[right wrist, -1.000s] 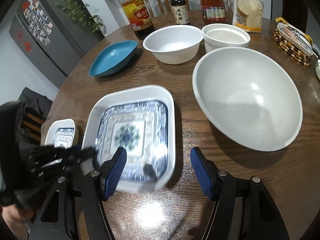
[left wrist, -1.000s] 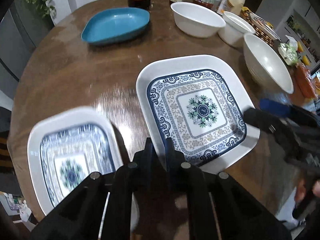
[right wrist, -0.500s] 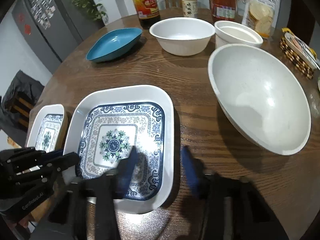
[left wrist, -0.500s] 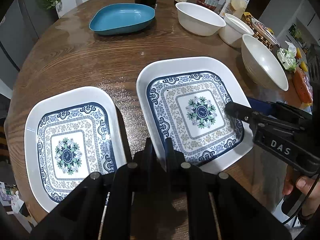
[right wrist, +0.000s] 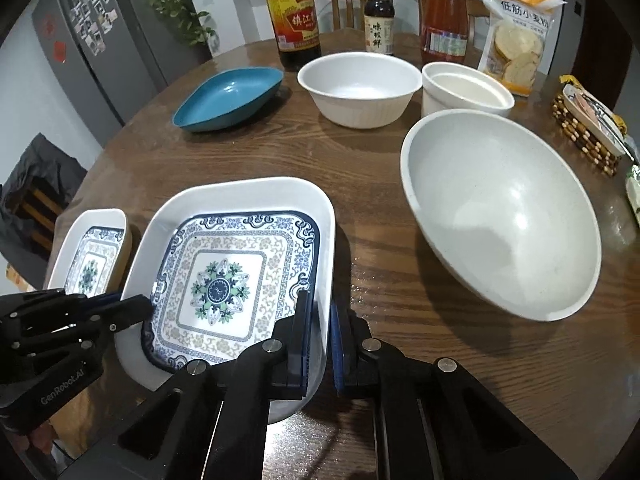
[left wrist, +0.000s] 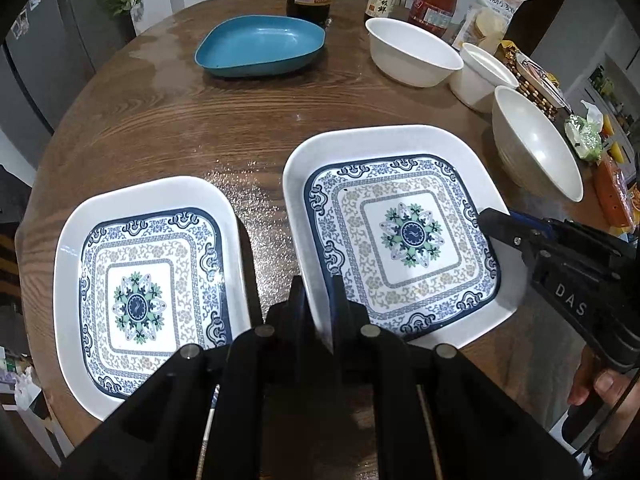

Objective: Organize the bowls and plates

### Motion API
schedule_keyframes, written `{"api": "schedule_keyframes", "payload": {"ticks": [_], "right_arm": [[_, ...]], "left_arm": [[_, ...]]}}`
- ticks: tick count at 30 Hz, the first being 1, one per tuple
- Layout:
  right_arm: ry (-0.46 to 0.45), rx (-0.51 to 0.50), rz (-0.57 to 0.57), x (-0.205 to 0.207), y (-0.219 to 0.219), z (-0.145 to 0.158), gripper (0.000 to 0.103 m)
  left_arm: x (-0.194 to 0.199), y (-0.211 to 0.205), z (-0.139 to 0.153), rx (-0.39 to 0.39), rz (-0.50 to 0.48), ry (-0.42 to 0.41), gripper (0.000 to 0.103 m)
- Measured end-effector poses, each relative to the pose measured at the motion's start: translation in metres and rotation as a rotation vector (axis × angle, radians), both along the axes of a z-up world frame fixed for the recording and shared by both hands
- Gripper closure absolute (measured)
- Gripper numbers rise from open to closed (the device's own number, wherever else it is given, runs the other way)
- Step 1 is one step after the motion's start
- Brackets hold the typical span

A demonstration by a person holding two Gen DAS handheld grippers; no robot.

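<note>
A large square plate with a blue floral pattern (left wrist: 400, 236) (right wrist: 220, 280) lies on the round wooden table (left wrist: 160, 120). My left gripper (left wrist: 316, 308) (right wrist: 140, 306) is shut on the plate's near-left rim. The right gripper (right wrist: 320, 324) (left wrist: 488, 216) is closing on the right rim, and the white edge is pinched between its blue pads. A second patterned plate (left wrist: 140, 296) (right wrist: 90, 256) lies flat to the left, touched by neither gripper.
Behind the plates are a blue leaf-shaped dish (right wrist: 228, 96), a white bowl (right wrist: 360, 88) and a white cup-like bowl (right wrist: 464, 92). A large white bowl (right wrist: 500, 212) stands close on the right. Sauce bottles (right wrist: 294, 12), a snack bag and a woven basket (right wrist: 584, 136) line the far and right edges.
The right gripper's jaws have gone from wide apart to closed on the plate's right rim. The left gripper has stayed clamped. The plate on the left, blurred a second ago, now lies still.
</note>
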State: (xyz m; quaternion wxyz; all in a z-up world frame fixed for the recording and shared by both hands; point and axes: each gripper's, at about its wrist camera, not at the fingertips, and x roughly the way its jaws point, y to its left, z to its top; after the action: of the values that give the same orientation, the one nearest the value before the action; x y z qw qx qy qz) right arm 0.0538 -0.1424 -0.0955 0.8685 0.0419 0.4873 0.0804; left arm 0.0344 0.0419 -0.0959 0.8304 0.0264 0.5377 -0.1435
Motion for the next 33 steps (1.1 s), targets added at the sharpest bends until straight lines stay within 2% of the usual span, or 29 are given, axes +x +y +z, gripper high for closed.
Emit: {"api": "schedule_keyframes", "payload": {"ticks": [7,16,26,33], "right_arm": [[-0.017,0.017,0.013,-0.005,0.0,0.009,0.092],[-0.07,0.054,0.052,-0.007,0.009,0.035,0.092],[-0.093,0.096,0.18,0.002,0.057,0.048,0.092],[-0.06,0.123,0.311,0.005,0.106,0.035,0.092]], "left_arm": [[-0.003,0.001,0.006,0.005,0.011,-0.023,0.093],[-0.008,0.015,0.037,0.002,0.053,-0.11,0.093],[-0.018,0.056,0.058,0.029,0.189,-0.17,0.093],[-0.03,0.1,0.051,0.071,0.311,-0.149,0.093]]}}
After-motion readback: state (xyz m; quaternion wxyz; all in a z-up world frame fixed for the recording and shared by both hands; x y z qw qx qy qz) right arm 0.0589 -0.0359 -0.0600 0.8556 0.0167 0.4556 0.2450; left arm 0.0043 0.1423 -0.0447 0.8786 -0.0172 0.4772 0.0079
